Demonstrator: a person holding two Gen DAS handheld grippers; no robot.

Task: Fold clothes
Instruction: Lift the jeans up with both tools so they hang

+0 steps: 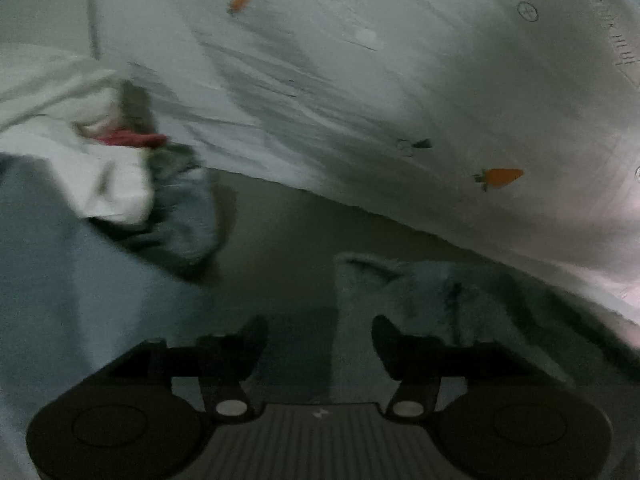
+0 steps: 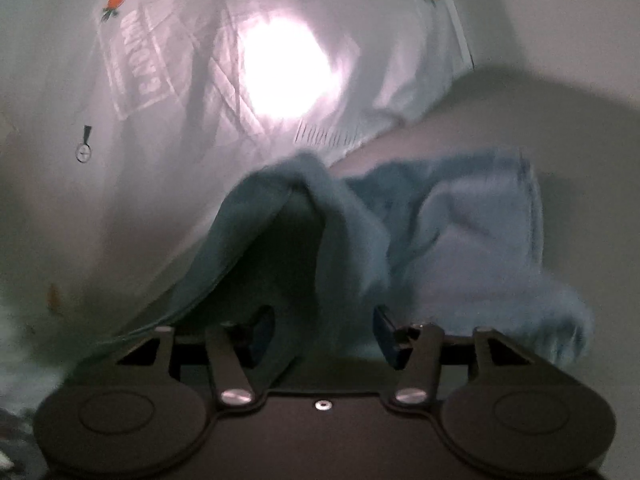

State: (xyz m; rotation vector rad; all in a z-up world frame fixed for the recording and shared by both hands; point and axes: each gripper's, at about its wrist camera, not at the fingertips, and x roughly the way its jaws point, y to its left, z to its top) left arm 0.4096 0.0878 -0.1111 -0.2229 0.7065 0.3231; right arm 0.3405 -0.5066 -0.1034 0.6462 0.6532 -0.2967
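Observation:
A white garment with small orange carrot prints (image 1: 400,80) hangs like a sheet across the upper left wrist view; it also fills the upper right wrist view (image 2: 160,120), with light shining through it. A blue fleecy garment (image 1: 420,292) lies in front of my left gripper (image 1: 320,340), which is open with its right finger against the blue cloth. In the right wrist view the blue garment (image 2: 460,232) is bunched right in front of my right gripper (image 2: 324,332). That gripper is open, with a blue fold lying between the fingers.
A pile of white, red and grey-blue clothes (image 1: 120,168) lies at the left in the left wrist view. A grey surface (image 1: 288,232) shows under the hanging white cloth. Both views are dim and blurred.

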